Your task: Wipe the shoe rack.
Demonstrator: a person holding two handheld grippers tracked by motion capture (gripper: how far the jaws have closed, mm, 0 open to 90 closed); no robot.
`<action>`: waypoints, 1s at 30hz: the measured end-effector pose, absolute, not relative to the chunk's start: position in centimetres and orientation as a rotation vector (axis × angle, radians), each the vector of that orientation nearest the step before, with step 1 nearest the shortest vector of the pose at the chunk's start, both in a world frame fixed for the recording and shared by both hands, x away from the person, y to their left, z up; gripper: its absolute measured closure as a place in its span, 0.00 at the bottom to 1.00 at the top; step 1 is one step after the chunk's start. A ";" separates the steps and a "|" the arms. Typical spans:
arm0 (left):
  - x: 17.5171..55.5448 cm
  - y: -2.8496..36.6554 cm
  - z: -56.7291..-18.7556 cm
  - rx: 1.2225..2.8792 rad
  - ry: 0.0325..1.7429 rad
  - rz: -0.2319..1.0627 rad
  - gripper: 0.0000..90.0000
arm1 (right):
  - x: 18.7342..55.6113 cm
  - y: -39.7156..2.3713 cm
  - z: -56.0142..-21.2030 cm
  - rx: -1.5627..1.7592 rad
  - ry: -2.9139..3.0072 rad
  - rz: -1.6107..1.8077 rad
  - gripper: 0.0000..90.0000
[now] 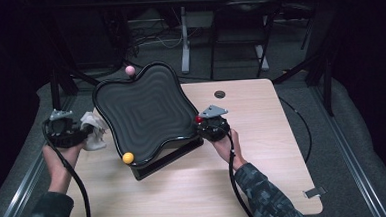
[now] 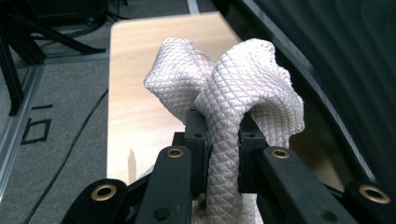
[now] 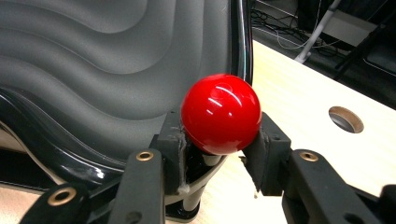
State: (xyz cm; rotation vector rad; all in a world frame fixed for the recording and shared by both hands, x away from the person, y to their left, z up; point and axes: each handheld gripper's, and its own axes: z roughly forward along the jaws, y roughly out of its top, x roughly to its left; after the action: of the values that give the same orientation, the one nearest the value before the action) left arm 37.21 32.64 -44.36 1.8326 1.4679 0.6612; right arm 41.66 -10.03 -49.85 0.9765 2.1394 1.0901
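A black tray (image 1: 141, 111) with a rippled inner surface sits tilted on a dark base on the table. Ball knobs stand at its corners: pink (image 1: 129, 70) at the far one, yellow (image 1: 128, 158) at the near one, red (image 1: 199, 119) at the right. My right gripper (image 1: 204, 125) is shut on the red ball (image 3: 220, 113), its jaws pressing both sides beside the tray's rim (image 3: 240, 42). My left gripper (image 1: 84, 134) hangs just left of the tray, shut on a bunched white quilted cloth (image 2: 233, 88) that bulges above the jaws.
The light wooden table (image 1: 243, 151) has a round cable hole (image 1: 220, 94) behind the right gripper and a small metal clip (image 1: 314, 192) at its near right edge. Dark stands and another desk's legs lie beyond the far edge.
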 end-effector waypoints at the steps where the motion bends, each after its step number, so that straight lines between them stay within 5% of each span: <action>1: 36.7 32.6 -44.8 1.830 1.469 0.663 0.88 | 41.7 -10.0 -49.9 0.975 2.140 1.093 0.69; 13: 33.3 32.2 -49.0 1.858 1.480 0.596 0.88 | 41.7 -10.1 -49.8 0.981 2.141 1.080 0.69; 30: 32.4 31.9 -50.5 1.902 1.460 0.576 0.88 | 42.5 -10.4 -49.8 0.978 2.155 1.087 0.69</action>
State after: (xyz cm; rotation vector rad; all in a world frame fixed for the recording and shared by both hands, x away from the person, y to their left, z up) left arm 32.43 31.94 -50.48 1.9021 1.4601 0.5760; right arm 42.45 -10.41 -49.75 0.9783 2.1551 1.0867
